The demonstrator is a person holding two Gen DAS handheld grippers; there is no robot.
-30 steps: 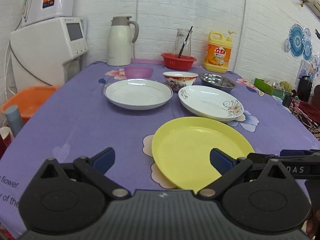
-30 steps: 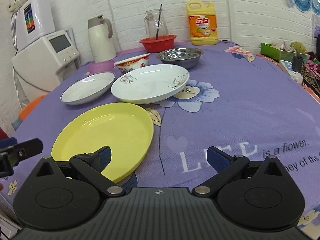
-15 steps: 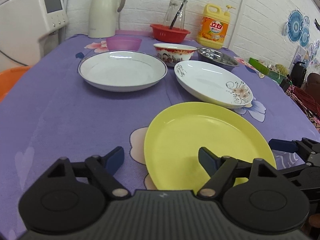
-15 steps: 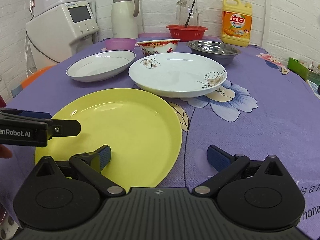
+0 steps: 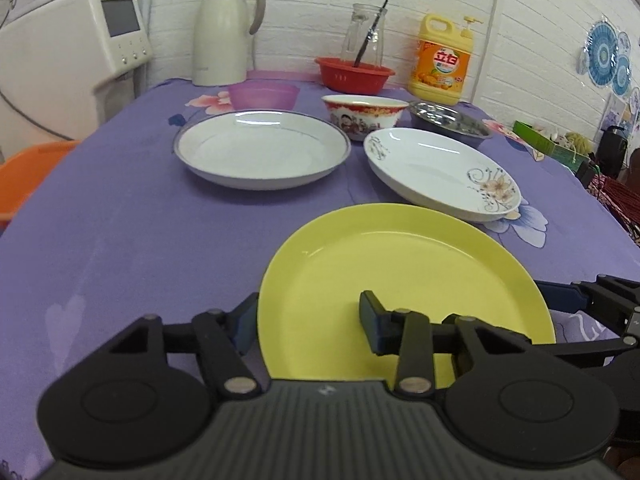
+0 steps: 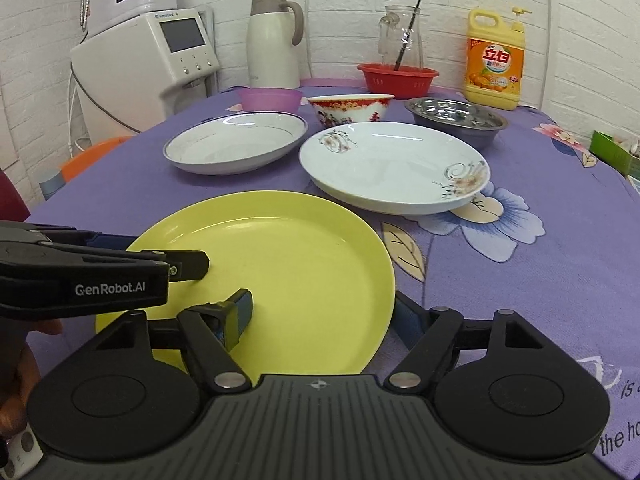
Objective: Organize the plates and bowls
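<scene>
A yellow plate (image 5: 404, 276) (image 6: 280, 268) lies on the purple tablecloth nearest me. My left gripper (image 5: 308, 322) is open and straddles its left rim, one finger over the plate, one outside. My right gripper (image 6: 324, 314) is open and straddles its right rim the same way. Behind lie a grey-rimmed white plate (image 5: 262, 148) (image 6: 236, 142) and a floral white plate (image 5: 440, 172) (image 6: 394, 166). Further back stand a purple bowl (image 5: 264, 95), a red-patterned bowl (image 5: 364, 114) and a steel bowl (image 5: 450, 120).
At the back edge stand a thermos jug (image 5: 224, 32), a red basket (image 5: 354, 74) with a glass jar, and a yellow detergent bottle (image 5: 442, 64). A white appliance (image 5: 68, 56) stands left of the table. An orange stool (image 5: 24, 172) is at the left.
Both grippers moved forward and lower onto the yellow plate, and their fingers now bracket its left and right rims. The jaws have narrowed.
</scene>
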